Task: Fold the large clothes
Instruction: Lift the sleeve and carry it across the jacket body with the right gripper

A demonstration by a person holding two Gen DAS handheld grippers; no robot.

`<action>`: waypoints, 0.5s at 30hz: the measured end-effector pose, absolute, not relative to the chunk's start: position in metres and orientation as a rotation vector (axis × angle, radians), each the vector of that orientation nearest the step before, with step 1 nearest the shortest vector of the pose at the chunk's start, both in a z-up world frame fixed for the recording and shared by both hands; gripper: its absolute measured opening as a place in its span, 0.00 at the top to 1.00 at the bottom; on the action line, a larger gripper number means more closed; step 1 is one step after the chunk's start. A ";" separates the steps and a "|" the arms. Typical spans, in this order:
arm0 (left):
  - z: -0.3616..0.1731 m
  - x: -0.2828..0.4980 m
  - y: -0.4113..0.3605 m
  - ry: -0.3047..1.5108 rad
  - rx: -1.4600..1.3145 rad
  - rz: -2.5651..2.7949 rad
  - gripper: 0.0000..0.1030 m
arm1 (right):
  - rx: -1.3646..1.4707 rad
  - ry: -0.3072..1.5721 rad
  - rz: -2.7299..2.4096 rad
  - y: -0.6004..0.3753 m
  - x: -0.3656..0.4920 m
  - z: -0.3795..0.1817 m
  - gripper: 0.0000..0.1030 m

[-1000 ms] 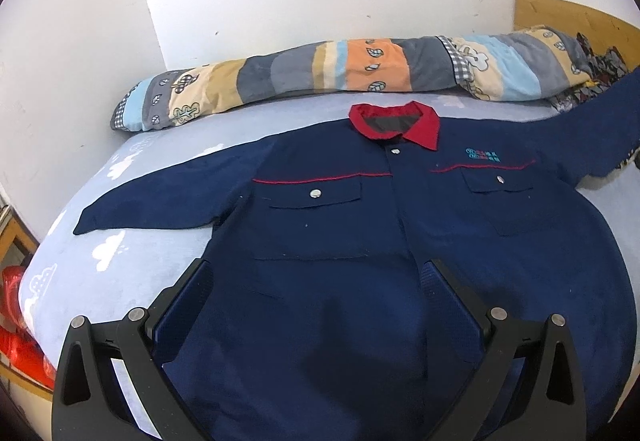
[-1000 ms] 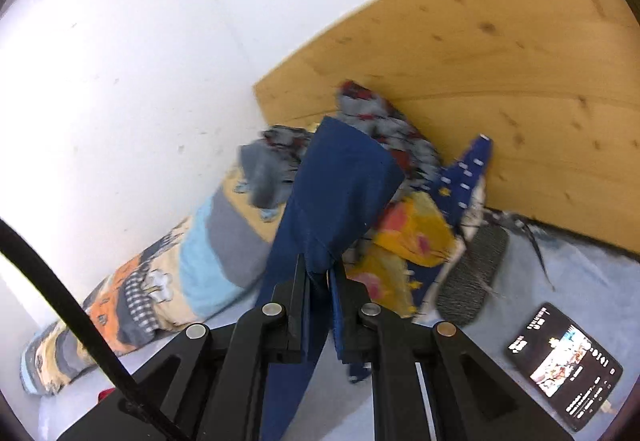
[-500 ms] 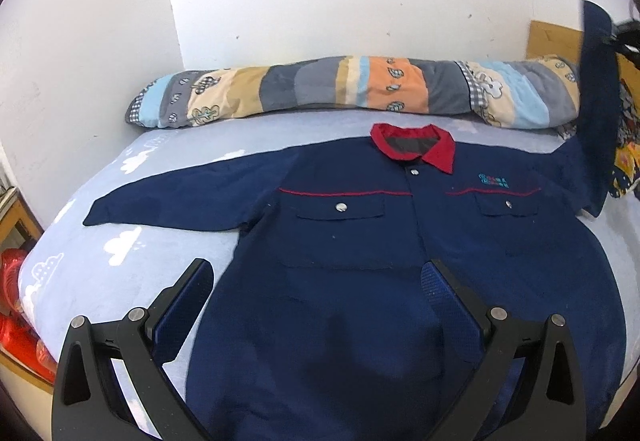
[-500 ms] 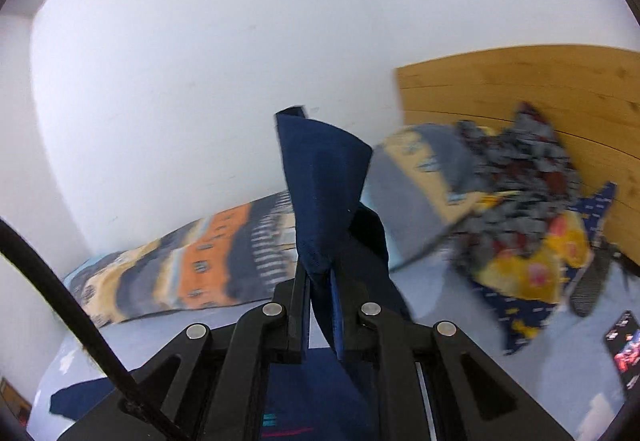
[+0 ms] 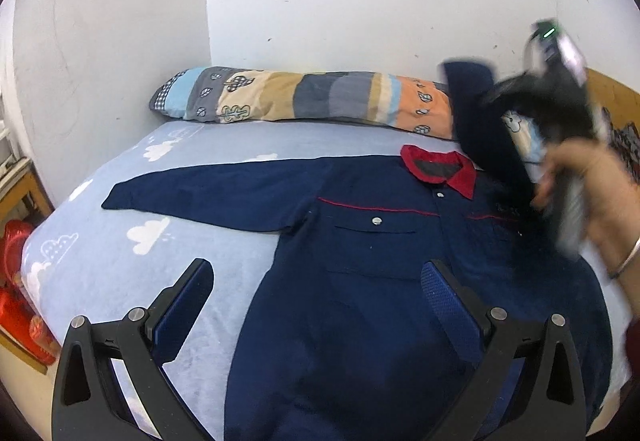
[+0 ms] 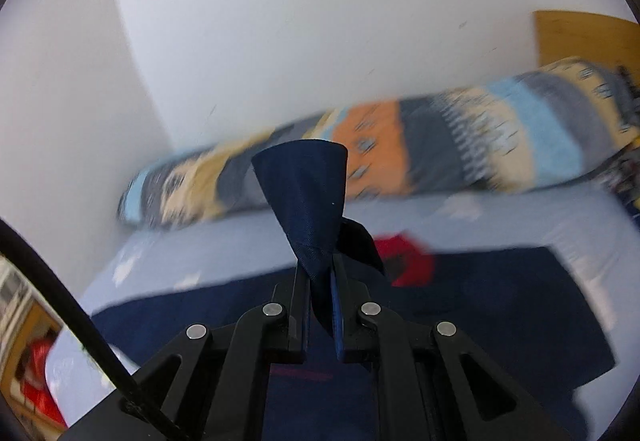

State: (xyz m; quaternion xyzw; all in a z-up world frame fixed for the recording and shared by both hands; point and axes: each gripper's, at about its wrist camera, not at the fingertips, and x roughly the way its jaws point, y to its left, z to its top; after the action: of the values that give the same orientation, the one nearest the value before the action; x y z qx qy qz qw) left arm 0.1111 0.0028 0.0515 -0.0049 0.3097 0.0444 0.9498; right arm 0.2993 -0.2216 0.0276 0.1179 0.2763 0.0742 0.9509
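A navy work jacket [image 5: 360,281] with a red collar [image 5: 460,169] lies front-up on the bed. Its one sleeve [image 5: 208,197] stretches flat to the left. The other sleeve's cuff [image 6: 312,193] stands up between the fingers of my right gripper [image 6: 320,281], which is shut on it. In the left wrist view that right gripper [image 5: 496,97], held by a hand [image 5: 592,193], carries the sleeve cuff [image 5: 472,97] above the collar area. My left gripper [image 5: 316,293] hovers open over the jacket's lower front, with nothing between its fingers.
A long patchwork bolster [image 5: 304,97] lies along the white wall behind the jacket. The light blue cloud-print sheet [image 5: 120,241] shows to the left. A wooden headboard [image 6: 584,37] stands at the right, and a red object [image 5: 16,281] sits beside the bed's left edge.
The right gripper has swung the sleeve from the headboard side leftward over the jacket's collar. The left gripper has shifted, so the jacket now sits further right in its view.
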 end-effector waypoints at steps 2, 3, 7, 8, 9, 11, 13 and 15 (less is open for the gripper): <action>0.053 0.110 0.007 0.630 -0.017 0.094 0.00 | 0.211 0.593 0.171 -0.193 0.306 0.005 0.91; 0.053 0.110 0.008 0.630 -0.020 0.092 0.00 | 0.199 0.613 0.186 -0.177 0.309 -0.007 0.91; 0.056 0.110 0.010 0.625 -0.020 0.090 0.00 | 0.186 0.675 0.213 -0.140 0.324 -0.051 0.91; 0.056 0.109 0.010 0.623 -0.021 0.090 0.00 | 0.176 0.687 0.213 -0.136 0.327 -0.059 0.91; 0.056 0.110 0.010 0.622 -0.023 0.090 0.00 | 0.166 0.697 0.214 -0.128 0.328 -0.068 0.91; 0.056 0.110 0.010 0.627 -0.025 0.086 0.00 | 0.150 0.719 0.219 -0.116 0.326 -0.085 0.91; 0.056 0.110 0.010 0.629 -0.026 0.082 0.00 | 0.129 0.739 0.216 -0.109 0.328 -0.098 0.91; 0.056 0.111 0.010 0.629 -0.024 0.081 0.00 | 0.105 0.763 0.216 -0.101 0.329 -0.110 0.91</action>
State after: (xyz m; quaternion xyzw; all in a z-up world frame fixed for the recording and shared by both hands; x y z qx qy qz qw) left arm 0.1108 0.0099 0.0558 -0.0117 0.3091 0.0398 0.9501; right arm 0.3286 -0.1010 -0.1103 0.0511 0.3715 0.1049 0.9211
